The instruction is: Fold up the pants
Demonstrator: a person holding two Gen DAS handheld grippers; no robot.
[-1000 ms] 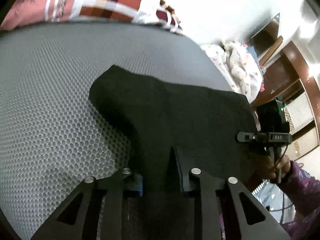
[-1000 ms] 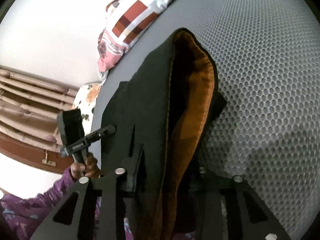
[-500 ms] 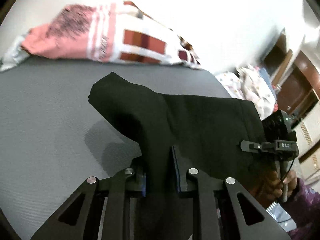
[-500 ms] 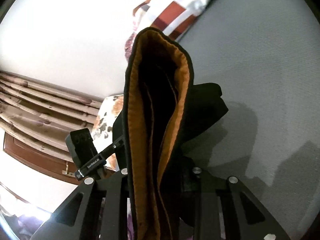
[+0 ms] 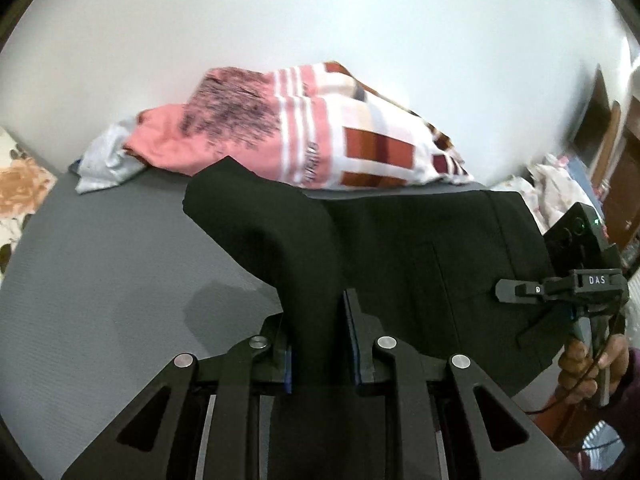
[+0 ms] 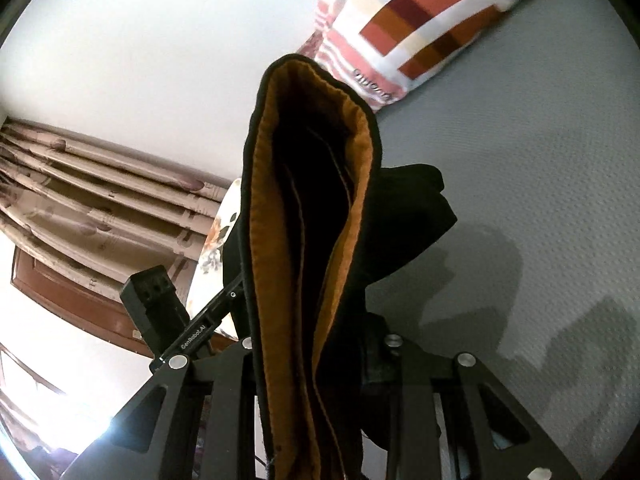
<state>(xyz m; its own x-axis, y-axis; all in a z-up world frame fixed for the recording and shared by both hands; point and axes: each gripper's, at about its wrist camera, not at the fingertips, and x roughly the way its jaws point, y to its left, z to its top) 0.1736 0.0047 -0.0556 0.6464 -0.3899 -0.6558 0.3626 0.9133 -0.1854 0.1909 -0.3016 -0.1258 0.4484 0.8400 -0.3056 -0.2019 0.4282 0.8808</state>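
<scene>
The black pants hang in the air between my two grippers, above the grey mat. My left gripper is shut on a bunched edge of the black cloth. My right gripper is shut on the waistband end, whose orange lining faces the camera. The right gripper also shows at the right of the left wrist view, clamped on the far edge of the pants. The left gripper's body shows in the right wrist view.
A pink, white and rust checked pillow lies at the far edge of the mat, also seen in the right wrist view. Floral bedding lies at the left. Curtains and wooden furniture stand beyond.
Both grippers have risen with the pants. The cloth lay on the mat a second ago and now hangs clear of it, with the pillow and wall in view.
</scene>
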